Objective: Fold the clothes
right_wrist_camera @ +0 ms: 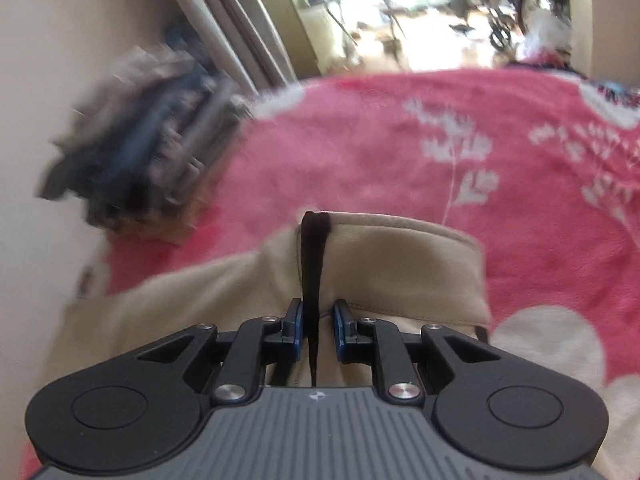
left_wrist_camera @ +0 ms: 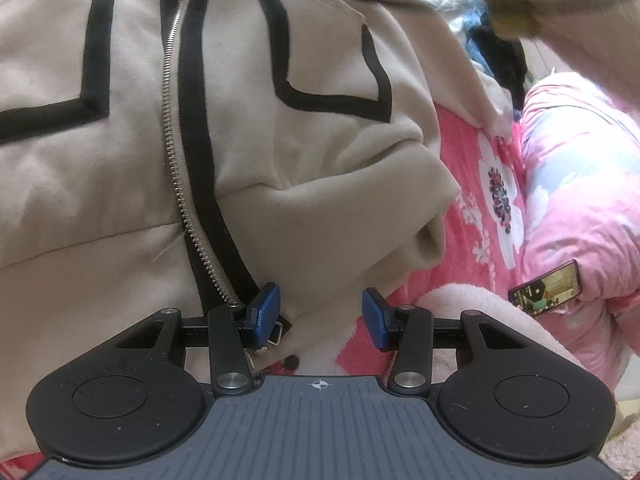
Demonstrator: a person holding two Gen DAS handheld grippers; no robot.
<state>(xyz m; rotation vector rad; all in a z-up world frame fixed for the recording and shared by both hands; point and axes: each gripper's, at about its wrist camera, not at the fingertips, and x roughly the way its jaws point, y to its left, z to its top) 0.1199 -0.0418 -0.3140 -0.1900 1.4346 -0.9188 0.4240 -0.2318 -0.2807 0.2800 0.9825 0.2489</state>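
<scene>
One beige jacket (left_wrist_camera: 120, 160), two grippers (left_wrist_camera: 320, 316) (right_wrist_camera: 318, 328).

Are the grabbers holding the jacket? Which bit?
The right gripper pinches the beige jacket on its black trim. The left gripper is open, holding nothing.

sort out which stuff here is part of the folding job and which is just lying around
Part of the job:
- beige zip jacket with black trim
- left hand-held gripper, open at the hem
- right hand-held gripper, closed around a fold with a black strip

Just lying about:
- phone on the pink quilt
- pink flowered blanket underneath
- blurred dark stack by the wall
</scene>
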